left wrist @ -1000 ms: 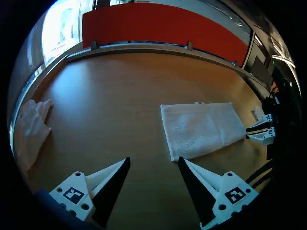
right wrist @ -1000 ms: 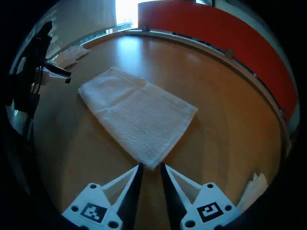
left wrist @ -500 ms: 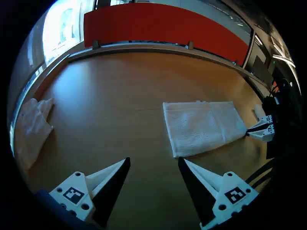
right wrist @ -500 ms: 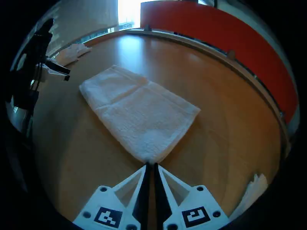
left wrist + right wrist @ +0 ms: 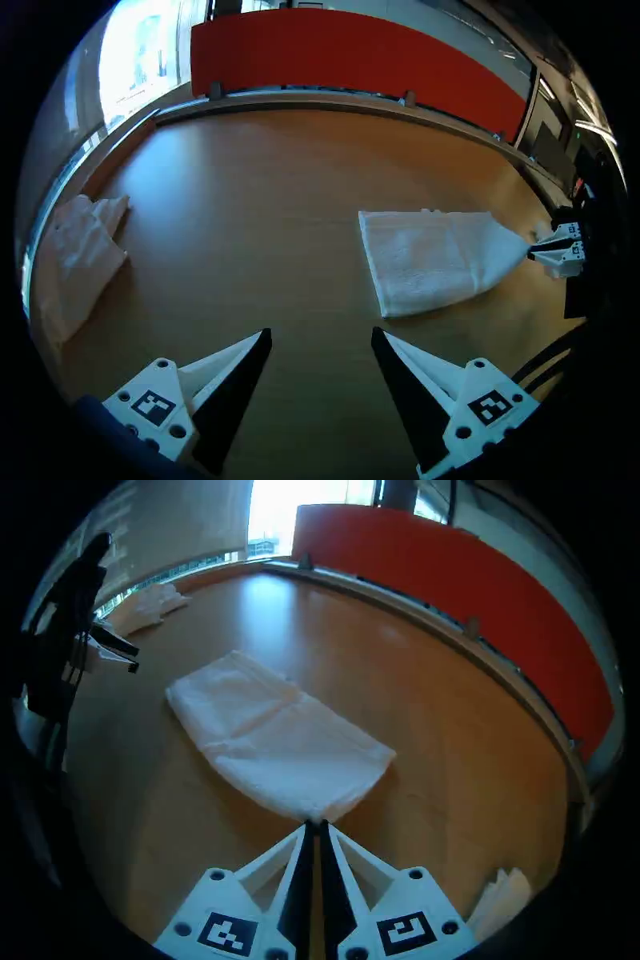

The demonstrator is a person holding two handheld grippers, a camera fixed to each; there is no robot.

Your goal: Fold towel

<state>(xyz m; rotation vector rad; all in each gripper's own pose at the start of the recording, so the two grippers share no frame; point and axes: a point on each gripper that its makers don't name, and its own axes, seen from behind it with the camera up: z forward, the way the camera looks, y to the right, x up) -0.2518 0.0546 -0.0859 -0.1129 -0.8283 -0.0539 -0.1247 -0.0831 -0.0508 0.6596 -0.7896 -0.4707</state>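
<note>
Right gripper pinches the nearest corner of the folded white terry towel, apparently raised; left gripper stands spread apart.

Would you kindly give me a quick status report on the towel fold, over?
Right gripper shut on towel near corner. Left gripper open, off the towel. Spare cloth at table edge, well apart.

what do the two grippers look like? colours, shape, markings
Both match: the left gripper and right gripper each have two wedge-shaped fingers tapering to points, white with black inner faces. Every finger bears a square black-and-white marker and small round holes near its base.
</note>
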